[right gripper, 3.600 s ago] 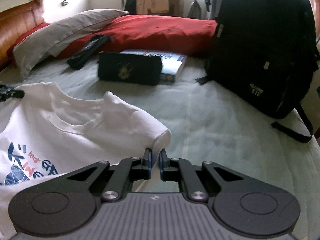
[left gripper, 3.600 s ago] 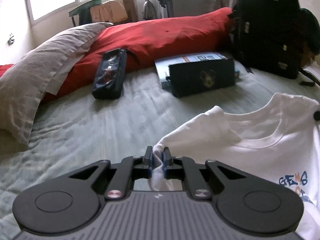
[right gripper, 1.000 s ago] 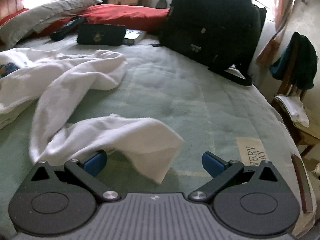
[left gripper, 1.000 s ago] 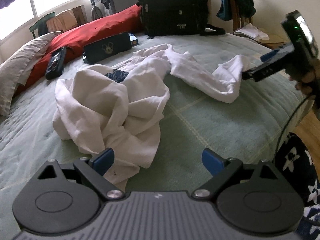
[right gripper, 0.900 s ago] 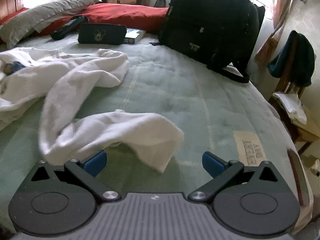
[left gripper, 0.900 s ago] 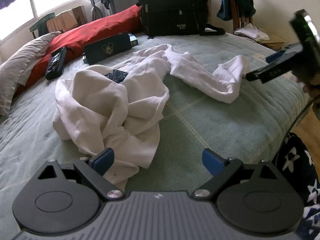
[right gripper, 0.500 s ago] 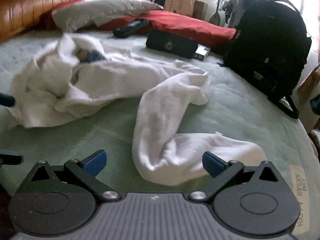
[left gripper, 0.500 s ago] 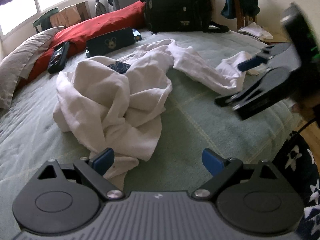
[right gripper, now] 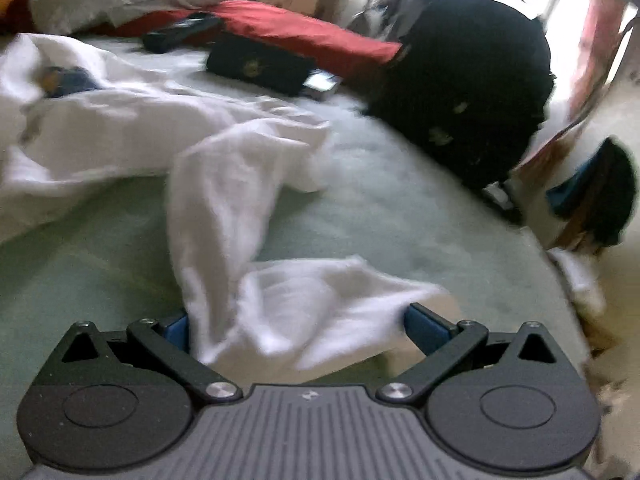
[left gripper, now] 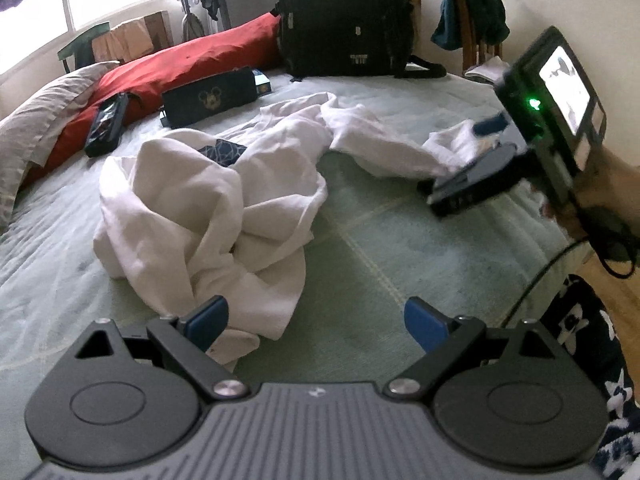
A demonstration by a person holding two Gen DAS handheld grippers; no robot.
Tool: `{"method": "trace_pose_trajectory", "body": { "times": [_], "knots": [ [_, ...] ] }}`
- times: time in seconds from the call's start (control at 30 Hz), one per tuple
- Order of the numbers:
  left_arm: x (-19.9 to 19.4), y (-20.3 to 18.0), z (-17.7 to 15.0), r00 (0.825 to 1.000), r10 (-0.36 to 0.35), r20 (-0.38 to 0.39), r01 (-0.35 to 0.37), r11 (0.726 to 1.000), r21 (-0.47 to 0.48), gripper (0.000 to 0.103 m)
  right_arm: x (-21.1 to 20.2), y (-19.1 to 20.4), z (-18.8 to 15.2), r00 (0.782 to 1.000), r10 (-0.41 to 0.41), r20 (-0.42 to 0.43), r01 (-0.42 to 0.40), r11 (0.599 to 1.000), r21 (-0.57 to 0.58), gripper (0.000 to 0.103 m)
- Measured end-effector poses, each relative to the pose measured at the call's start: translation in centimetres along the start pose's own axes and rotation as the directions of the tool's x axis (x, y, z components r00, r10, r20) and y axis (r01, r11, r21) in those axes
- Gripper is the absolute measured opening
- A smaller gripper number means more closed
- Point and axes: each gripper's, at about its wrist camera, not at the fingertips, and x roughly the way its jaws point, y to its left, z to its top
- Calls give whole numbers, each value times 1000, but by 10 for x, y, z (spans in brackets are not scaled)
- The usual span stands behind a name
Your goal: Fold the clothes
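Left gripper (left gripper: 316, 322): held low over the near part of the bed (left gripper: 400, 248), fingers spread wide with nothing between them; its left blue pad (left gripper: 208, 318) lies at the near hem of the white shirt (left gripper: 200, 216), though contact cannot be told. Right gripper (right gripper: 296, 326): also low, fingers spread wide, with a loose end of the shirt (right gripper: 304, 304) lying between the two blue pads and not pinched. In the left wrist view the right gripper (left gripper: 476, 160) enters from the right edge, held by a hand (left gripper: 612, 192), its tip at the far end of the garment.

Count: one shirt, crumpled in a heap at centre-left with one long strip trailing right; two grippers; one grey pillow (left gripper: 36, 120); one red cushion (left gripper: 180, 60); two dark pouches (left gripper: 208, 98) (left gripper: 106, 124) by the cushion; one black backpack (left gripper: 344, 20) at the far edge.

Open room: bare green cover lies between the heap and the bed's right edge, and before the backpack (right gripper: 464, 80). A chair (left gripper: 472, 28) draped with a dark garment stands beyond that edge.
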Motion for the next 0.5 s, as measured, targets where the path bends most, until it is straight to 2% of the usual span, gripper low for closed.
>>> {"method": "trace_pose_trajectory", "body": {
  "times": [0.1,0.2,0.23,0.3,0.33,0.43,0.5],
  "knots": [
    [-1,1,0,1000,-2,5,3,1000,-5,95,8,-31,2,997,-74,-19,76,987,138,103],
    [2,0,2,1000,-11,6,11,1000,-7,95,10,-47,0,1000,21,-8,-19,982,190,103],
    [3,-1,3,1000,-13,5,13,1000,-5,95,11,-49,0,1000,27,0,-26,983,179,103],
    [4,-3,3,1000,-16,0,16,1000,0,95,15,-52,1,999,-40,7,38,986,160,103],
    [4,-4,3,1000,-17,-1,17,1000,4,95,17,-56,1,999,-45,11,42,984,175,103],
    [4,-6,3,1000,-18,0,18,1000,12,95,21,-76,3,999,14,41,-24,965,262,103],
    [4,-6,3,1000,-16,0,16,1000,11,95,21,-84,4,998,6,60,-22,959,282,103]
  ]
}}
